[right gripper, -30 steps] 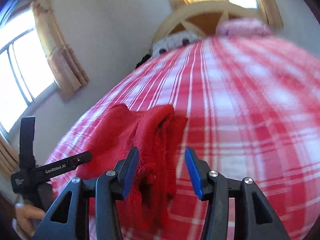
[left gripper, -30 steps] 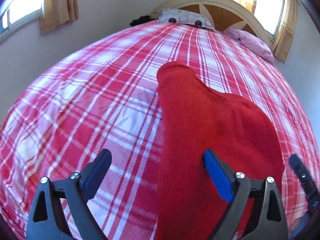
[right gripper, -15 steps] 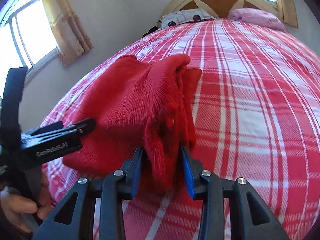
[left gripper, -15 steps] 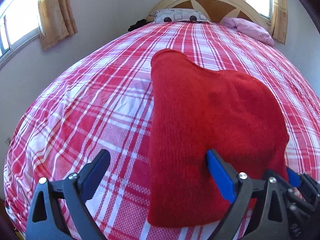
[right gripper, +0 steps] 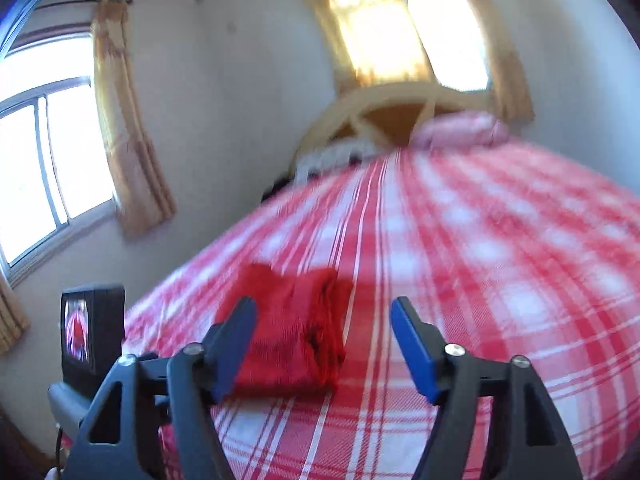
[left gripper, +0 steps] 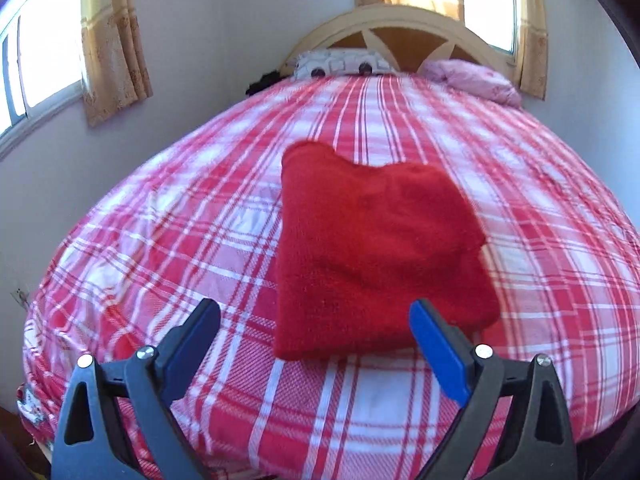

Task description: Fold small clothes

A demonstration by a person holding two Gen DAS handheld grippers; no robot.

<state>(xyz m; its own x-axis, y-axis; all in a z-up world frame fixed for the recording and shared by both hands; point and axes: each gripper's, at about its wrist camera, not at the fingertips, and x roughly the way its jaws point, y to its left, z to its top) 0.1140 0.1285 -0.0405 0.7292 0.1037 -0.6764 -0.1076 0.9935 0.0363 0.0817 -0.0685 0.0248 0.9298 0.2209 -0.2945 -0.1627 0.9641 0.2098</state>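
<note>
From the left wrist view, the red knitted garment [left gripper: 372,256] lies folded into a compact bundle on the checked bedspread [left gripper: 168,240], toward the foot edge of the bed and about midway between its two sides. The left tongs [left gripper: 314,336] are spread wide and hold nothing; the bundle sits just beyond the fingertips, apart from both. The nearer edge of the bundle looks thick and rounded, several layers deep. A headboard [left gripper: 404,36] and pillows stand at the far end.

From the right wrist view, blurred by motion, the same garment [right gripper: 288,332] lies left of centre, with its stacked layer edges facing the right tongs [right gripper: 322,334]. These too are spread apart and empty, clear of the cloth. The other tool's small screen [right gripper: 90,328] shows at the left.

The knit looks soft, light and limp, with a fuzzy surface unlikely to slip. It would probably sag or unfold if lifted by one layer, so any grip should pinch all layers together at a thick edge or corner.
</note>
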